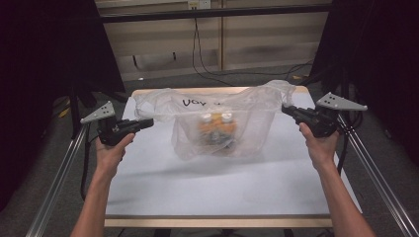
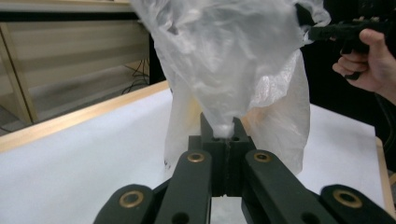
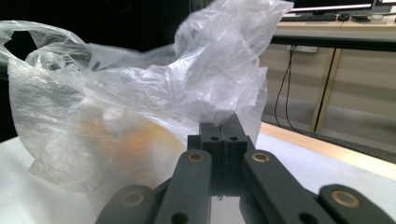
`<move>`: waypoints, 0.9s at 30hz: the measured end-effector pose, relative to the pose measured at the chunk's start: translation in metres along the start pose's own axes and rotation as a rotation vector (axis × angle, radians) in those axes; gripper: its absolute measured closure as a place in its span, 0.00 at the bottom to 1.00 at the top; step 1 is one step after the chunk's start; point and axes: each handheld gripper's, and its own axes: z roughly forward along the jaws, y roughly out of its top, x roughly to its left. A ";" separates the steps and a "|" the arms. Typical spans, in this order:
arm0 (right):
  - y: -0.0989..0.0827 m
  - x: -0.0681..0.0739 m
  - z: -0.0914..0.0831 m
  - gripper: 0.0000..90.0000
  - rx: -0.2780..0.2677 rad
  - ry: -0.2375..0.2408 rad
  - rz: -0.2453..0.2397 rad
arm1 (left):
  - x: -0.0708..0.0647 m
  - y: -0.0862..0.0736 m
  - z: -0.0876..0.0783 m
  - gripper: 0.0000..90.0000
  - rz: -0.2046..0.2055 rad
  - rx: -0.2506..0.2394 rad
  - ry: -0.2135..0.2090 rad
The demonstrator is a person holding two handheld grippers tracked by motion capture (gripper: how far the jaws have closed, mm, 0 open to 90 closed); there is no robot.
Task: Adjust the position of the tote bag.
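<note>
— Now, report the state of your two tools.

— My left gripper [image 1: 149, 121] sits at the middle left of the high view, its jaws clamped shut on one top corner of the plastic bag [image 1: 222, 126]. In the left gripper view the film is pinched into a white wad right at the tips of the left gripper [image 2: 226, 127]. My right gripper [image 1: 285, 109] sits at the middle right of the high view, likewise closed on the opposite top corner. In the right gripper view the film bunches just above the closed tips of the right gripper [image 3: 224, 128].

— Where is the bag itself?

— It hangs stretched between the two tools, at the centre of the high view, over the white table [image 1: 222, 182]. Its mouth is pulled wide along the top edge. I cannot tell whether its bottom touches the surface; the frame is blurred there.

— Contents?

— Orange items with pale round tops [image 1: 216, 127] lie low in the bag, blurred. In the right gripper view they show as an orange smear [image 3: 116, 140] at the lower left. I cannot identify them further.

— Markings?

— Black handwriting [image 1: 193, 102] on the near wall, upper centre of the high view; not legible.

— Anything else?

— My right hand [image 2: 369, 60] with its tool appears at the upper right of the left gripper view.
</note>
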 end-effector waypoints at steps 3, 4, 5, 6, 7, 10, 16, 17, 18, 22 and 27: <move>-0.004 -0.001 0.002 1.00 0.012 0.000 0.004 | 0.004 -0.005 0.002 1.00 -0.010 0.010 0.000; -0.005 0.000 0.004 1.00 0.011 0.001 0.006 | 0.005 -0.006 0.002 1.00 -0.011 0.009 -0.003; -0.007 0.001 0.006 1.00 0.026 -0.001 0.001 | 0.006 -0.007 0.001 1.00 -0.014 0.010 -0.002; -0.008 0.001 0.007 1.00 0.031 0.002 -0.002 | 0.007 -0.008 0.001 1.00 -0.018 0.009 -0.006; -0.008 0.001 0.007 1.00 0.031 0.002 -0.002 | 0.008 -0.009 0.001 1.00 -0.024 0.012 -0.005; -0.016 0.003 0.014 1.00 0.070 -0.009 -0.009 | 0.012 -0.015 0.002 1.00 -0.027 0.036 0.004; -0.025 0.001 0.020 1.00 0.109 -0.016 -0.011 | 0.017 -0.023 0.008 1.00 -0.037 0.068 0.005; -0.027 -0.001 0.021 1.00 0.111 -0.017 -0.011 | 0.017 -0.024 0.010 1.00 -0.036 0.072 0.007; -0.028 -0.002 0.022 1.00 0.118 -0.019 -0.004 | 0.018 -0.025 0.012 1.00 -0.033 0.083 0.008; -0.039 -0.009 0.030 1.00 0.160 -0.034 0.006 | 0.021 -0.028 0.018 1.00 -0.039 0.102 0.010; -0.047 -0.013 0.036 1.00 0.189 -0.041 0.011 | 0.023 -0.033 0.026 1.00 -0.043 0.135 0.011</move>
